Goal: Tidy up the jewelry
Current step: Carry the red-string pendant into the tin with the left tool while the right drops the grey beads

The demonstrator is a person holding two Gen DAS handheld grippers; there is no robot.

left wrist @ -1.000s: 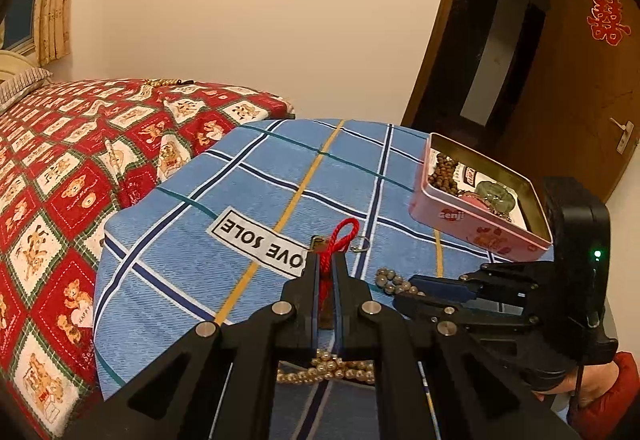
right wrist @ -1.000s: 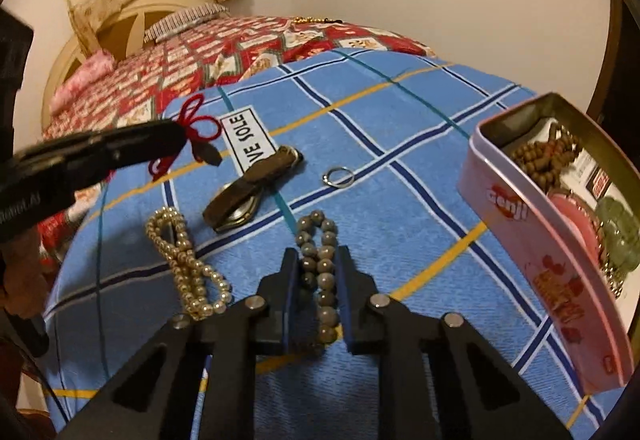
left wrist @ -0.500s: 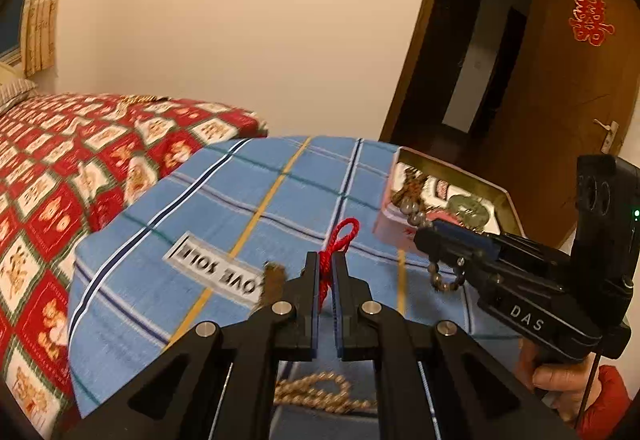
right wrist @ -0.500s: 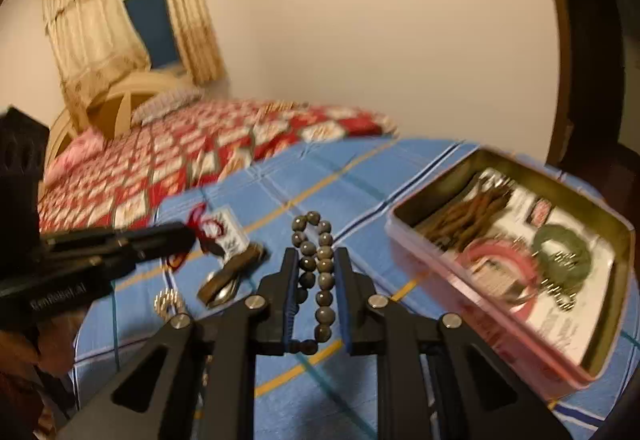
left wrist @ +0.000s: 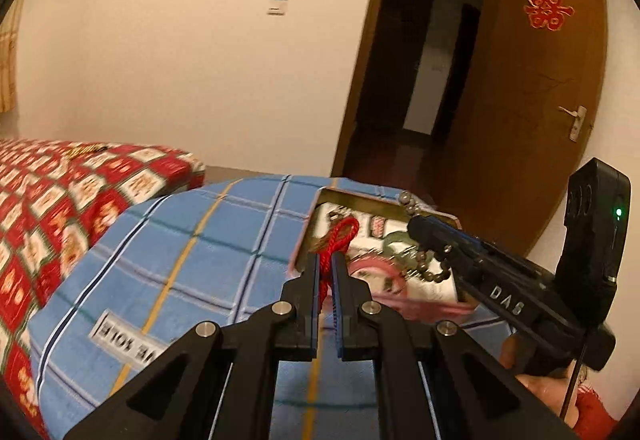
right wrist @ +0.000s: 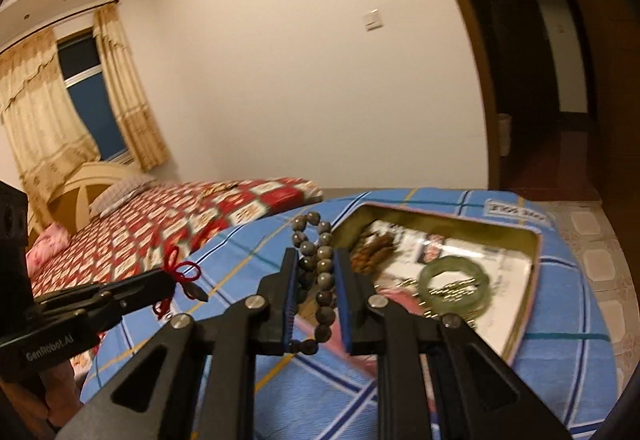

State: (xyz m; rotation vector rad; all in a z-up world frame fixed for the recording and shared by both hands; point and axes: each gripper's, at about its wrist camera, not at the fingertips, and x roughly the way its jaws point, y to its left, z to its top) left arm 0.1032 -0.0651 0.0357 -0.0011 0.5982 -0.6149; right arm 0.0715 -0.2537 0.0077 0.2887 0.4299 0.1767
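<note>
My left gripper (left wrist: 327,260) is shut on a red cord loop (left wrist: 340,236) and holds it in the air at the near edge of the pink tin (left wrist: 424,310). It also shows at the left of the right wrist view (right wrist: 170,282), with the red cord (right wrist: 180,276) and a dark pendant hanging from it. My right gripper (right wrist: 316,260) is shut on a grey bead bracelet (right wrist: 320,268) and holds it above the open tin (right wrist: 524,292). In the left wrist view the right gripper (left wrist: 420,224) is over the tin, beads (left wrist: 430,270) dangling.
The tin holds a green bangle (right wrist: 456,280), brown beads (right wrist: 372,248), a pink band and a gold chain. It sits on a blue plaid cloth (left wrist: 192,240) with a white label (left wrist: 128,340). A red patterned bed (right wrist: 160,224) lies behind, an open door (left wrist: 532,100) to the right.
Both grippers have lifted their pieces off the cloth and moved right, towards the tin. The right gripper now holds the grey beads over the open tin; the left brings the red cord to its edge.
</note>
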